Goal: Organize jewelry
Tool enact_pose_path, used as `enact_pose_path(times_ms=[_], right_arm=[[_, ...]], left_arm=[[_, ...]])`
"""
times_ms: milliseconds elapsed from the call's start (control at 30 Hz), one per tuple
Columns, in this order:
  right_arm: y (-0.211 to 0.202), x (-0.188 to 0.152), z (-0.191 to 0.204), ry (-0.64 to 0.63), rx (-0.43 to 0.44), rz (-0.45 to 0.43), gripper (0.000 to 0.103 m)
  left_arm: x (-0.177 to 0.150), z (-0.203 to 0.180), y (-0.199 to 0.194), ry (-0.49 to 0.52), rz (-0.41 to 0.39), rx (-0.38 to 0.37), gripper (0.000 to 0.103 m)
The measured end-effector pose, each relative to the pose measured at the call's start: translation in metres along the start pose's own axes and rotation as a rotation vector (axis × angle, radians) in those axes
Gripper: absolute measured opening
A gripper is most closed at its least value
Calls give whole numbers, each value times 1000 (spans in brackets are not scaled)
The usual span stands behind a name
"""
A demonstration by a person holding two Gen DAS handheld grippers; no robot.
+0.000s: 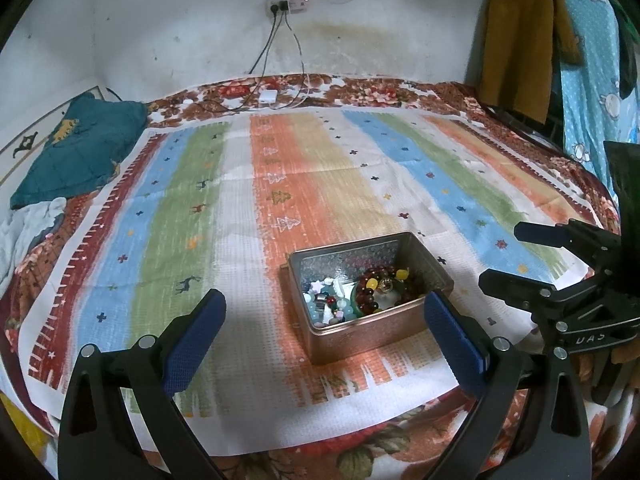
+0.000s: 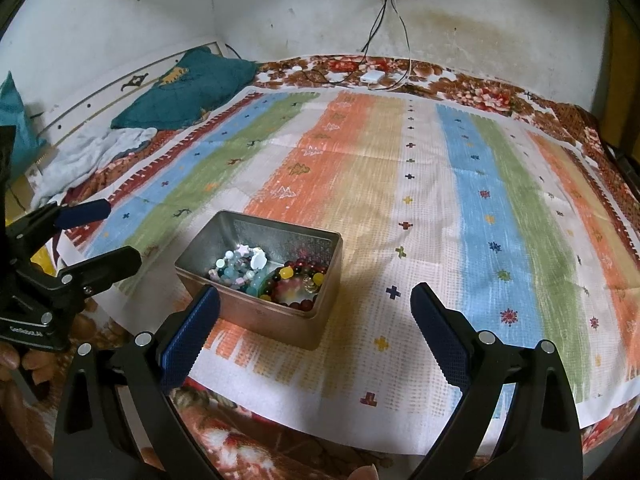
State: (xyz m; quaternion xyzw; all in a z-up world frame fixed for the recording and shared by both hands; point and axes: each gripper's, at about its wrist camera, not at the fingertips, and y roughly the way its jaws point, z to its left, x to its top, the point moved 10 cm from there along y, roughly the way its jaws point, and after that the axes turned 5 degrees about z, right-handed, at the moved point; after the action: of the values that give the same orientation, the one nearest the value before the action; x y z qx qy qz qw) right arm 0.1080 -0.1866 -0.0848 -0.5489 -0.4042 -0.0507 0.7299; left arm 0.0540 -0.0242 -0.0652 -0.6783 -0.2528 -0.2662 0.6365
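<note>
Two grippers, your left gripper point(image 1: 324, 328) and right gripper point(image 2: 316, 320), are hanging wide apart and empty near the metal box point(image 2: 280, 320) of bead bracelets point(image 2: 294, 278) sitting on the striped cloth point(image 2: 440, 200), so grabbing carelessly could tangle them.

A home bedroom: a bed point(image 1: 360, 92) under a floral blanket fills the frame, a teal pillow point(image 1: 80, 148) at upper left, clothes point(image 1: 528, 40) hanging at upper right, and a power strip point(image 1: 288, 4) with chargers on the stained white wall point(image 1: 180, 32) at top centre.
</note>
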Motion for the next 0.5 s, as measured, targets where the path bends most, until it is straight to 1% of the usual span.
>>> enact_pose_path(times_ms=[500], right_arm=[[0, -1, 2, -6, 0, -2, 97]], left_arm=[[-1, -1, 2, 12, 9, 1, 97]])
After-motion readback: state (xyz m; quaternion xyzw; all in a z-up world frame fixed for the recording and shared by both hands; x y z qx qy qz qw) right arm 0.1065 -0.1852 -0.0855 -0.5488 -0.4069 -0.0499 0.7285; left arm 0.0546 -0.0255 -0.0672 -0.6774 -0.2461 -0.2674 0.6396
